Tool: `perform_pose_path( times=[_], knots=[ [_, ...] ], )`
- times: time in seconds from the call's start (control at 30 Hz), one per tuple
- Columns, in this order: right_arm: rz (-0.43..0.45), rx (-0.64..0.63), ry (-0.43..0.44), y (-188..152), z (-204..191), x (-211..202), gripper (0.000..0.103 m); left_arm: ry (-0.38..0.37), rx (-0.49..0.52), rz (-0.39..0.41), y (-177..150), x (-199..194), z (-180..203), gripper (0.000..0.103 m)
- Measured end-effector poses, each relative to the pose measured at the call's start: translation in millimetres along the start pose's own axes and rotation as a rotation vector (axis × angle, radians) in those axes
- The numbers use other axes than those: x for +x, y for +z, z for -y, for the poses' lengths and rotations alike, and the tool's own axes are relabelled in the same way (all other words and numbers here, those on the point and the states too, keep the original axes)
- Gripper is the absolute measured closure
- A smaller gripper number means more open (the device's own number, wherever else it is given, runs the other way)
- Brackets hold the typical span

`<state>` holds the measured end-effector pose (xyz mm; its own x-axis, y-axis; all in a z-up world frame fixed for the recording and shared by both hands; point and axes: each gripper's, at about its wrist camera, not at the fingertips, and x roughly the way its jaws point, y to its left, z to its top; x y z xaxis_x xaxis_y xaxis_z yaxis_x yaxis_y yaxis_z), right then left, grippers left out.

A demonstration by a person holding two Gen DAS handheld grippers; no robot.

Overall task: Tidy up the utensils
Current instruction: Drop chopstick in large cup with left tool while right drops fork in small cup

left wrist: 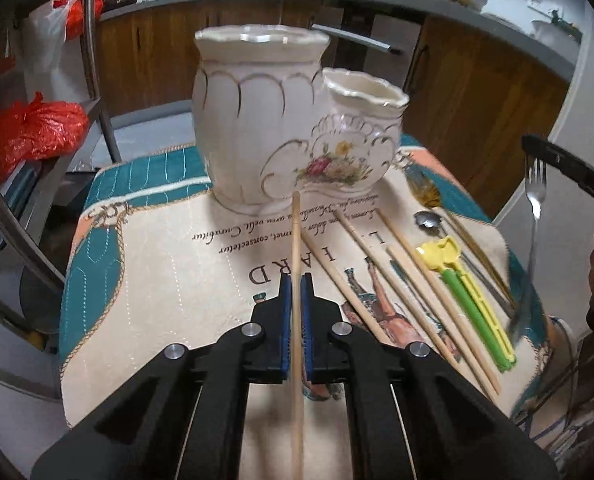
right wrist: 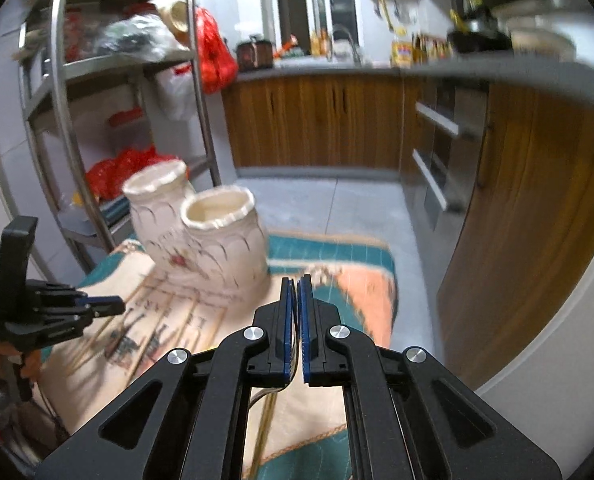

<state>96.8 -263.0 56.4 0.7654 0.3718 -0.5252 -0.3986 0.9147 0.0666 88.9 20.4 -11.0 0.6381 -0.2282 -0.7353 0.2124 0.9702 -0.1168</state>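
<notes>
Partly blurred, right tongs (right wrist: 296, 320) grip fork (left wrist: 536, 196).

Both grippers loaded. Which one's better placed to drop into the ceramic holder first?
Left, probably. The left gripper grips a chopstick already aimed at the ceramic holder straight ahead. The right gripper holds a fork off to the side, blurred.

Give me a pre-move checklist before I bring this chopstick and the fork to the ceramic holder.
1. Left tongs shut on chopstick: ok.
2. Right tongs shut on fork: ok, its handle runs between them.
3. Holder upright on mat: ok.
4. Small cup free inside: ok.
5. Tall cup free inside: cannot tell, interior hidden.
6. Chopstick tip above the rim: not ok, it points at the holder's base.
</notes>
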Motion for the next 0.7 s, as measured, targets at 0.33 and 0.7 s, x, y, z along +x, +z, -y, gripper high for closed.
perform_pose_path(
  times=[0.33,0.7],
  knots=[
    [0.178,-0.078,-0.030,40.3,-33.8,-28.1,0.098,-0.045,0.081,0.228,-4.0,-48.7,5.8,0.098],
    [0.272,-0.071,-0.031,89.7,-41.9,-27.6,0.098,-0.119,0.042,0.448,54.2,-92.4,-6.3,0.098]
  ],
)
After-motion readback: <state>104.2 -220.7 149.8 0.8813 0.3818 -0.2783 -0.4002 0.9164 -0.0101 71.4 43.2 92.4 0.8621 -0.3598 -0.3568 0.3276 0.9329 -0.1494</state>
